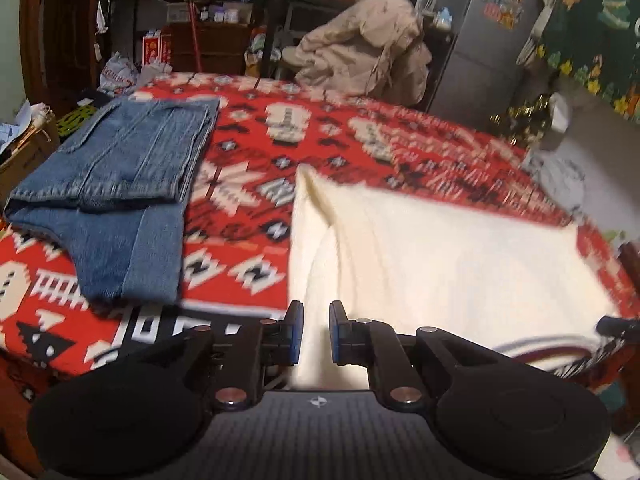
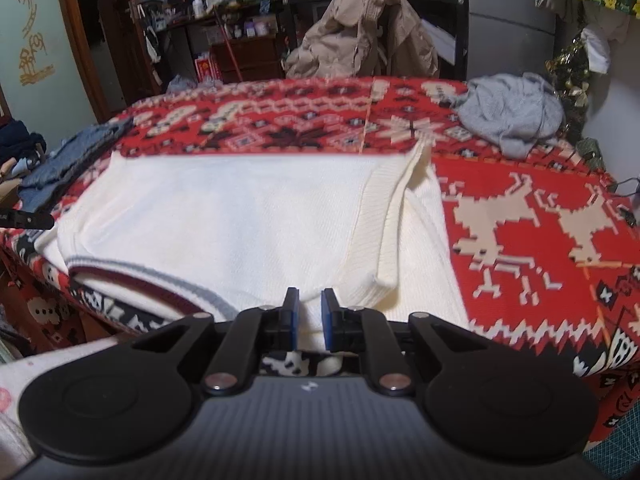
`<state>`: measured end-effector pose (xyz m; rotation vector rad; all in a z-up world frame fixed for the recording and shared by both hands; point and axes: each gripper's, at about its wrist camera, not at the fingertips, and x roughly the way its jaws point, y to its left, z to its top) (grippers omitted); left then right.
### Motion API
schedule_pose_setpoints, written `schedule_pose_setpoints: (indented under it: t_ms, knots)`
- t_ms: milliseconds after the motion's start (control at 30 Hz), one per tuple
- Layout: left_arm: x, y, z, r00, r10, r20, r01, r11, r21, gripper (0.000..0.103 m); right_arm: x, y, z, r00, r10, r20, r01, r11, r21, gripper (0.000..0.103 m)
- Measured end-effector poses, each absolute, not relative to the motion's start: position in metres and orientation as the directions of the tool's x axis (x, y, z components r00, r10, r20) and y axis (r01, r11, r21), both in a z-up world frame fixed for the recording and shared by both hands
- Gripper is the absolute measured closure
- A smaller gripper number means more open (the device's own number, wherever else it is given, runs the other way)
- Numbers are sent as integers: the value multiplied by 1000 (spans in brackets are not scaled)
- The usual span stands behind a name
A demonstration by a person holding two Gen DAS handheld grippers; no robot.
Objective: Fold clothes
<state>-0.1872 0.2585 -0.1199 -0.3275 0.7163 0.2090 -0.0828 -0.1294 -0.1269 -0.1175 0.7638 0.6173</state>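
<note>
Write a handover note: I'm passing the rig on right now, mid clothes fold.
Left tool: shut on the white sweater, holding its near-left edge.
Right tool: shut on the sweater's near edge.
Sweater lies partly folded on the red blanket, one sleeve laid over the body.
Done: jeans folded, at the left.
Left: finish the sweater; grey garment sits crumpled at the far right.

Both grippers, left [image 1: 316,332] and right [image 2: 307,318], are black, with blue pads, round silver screws and ribbed grey bodies behind the fingers
</note>
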Motion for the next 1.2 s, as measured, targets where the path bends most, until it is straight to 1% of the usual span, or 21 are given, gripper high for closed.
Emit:
schedule_pose_setpoints:
  t_ms: [167, 300, 367, 400, 500, 700, 800, 967, 1067, 1133, 1200]
  knots:
    - [-153, 236, -116, 774, -40, -632, -183, 942, -283, 92, -78, -117, -112, 578, 490, -653, -584, 807, 88, 91]
    - [-121, 215, -133, 741, -93, -665, -128, 953, -276, 98, -64, -98, -114, 572, 494, -655, -587, 804, 93, 91]
    - [-115, 209, -142, 720, -87, -688, -124, 960, -251, 98, -57, -92, -118, 562, 498, -660, -584, 804, 110, 91]
    - [-117, 207, -144, 725, -78, -684, -123, 963, -239, 99, -56, -89, -121, 556, 500, -664, -584, 804, 116, 91]
    - [-127, 208, -143, 713, -81, -697, -126, 962, -241, 99, -56, -85, -129, 537, 498, -681, -595, 796, 112, 91]
    - [-154, 203, -141, 691, -60, -720, -96, 980, -174, 98, -69, -99, -137, 516, 493, -700, -614, 783, 99, 91]
    - [-162, 205, -137, 689, -62, -722, -109, 976, -188, 98, -75, -107, -135, 522, 485, -701, -612, 786, 89, 91]
    - [-148, 212, -126, 731, -49, -681, -138, 966, -218, 98, -72, -108, -126, 538, 496, -682, -606, 790, 96, 90]
    - [-126, 221, -130, 732, -35, -680, -172, 957, -234, 98, -59, -104, -124, 559, 491, -668, -591, 801, 95, 90]
    - [-116, 226, -138, 706, -3, -709, -208, 955, -211, 99, -46, -100, -126, 567, 479, -670, -570, 815, 101, 90]
    - [-119, 231, -143, 709, -12, -705, -221, 945, -239, 98, -39, -100, -131, 567, 462, -682, -557, 825, 95, 90]
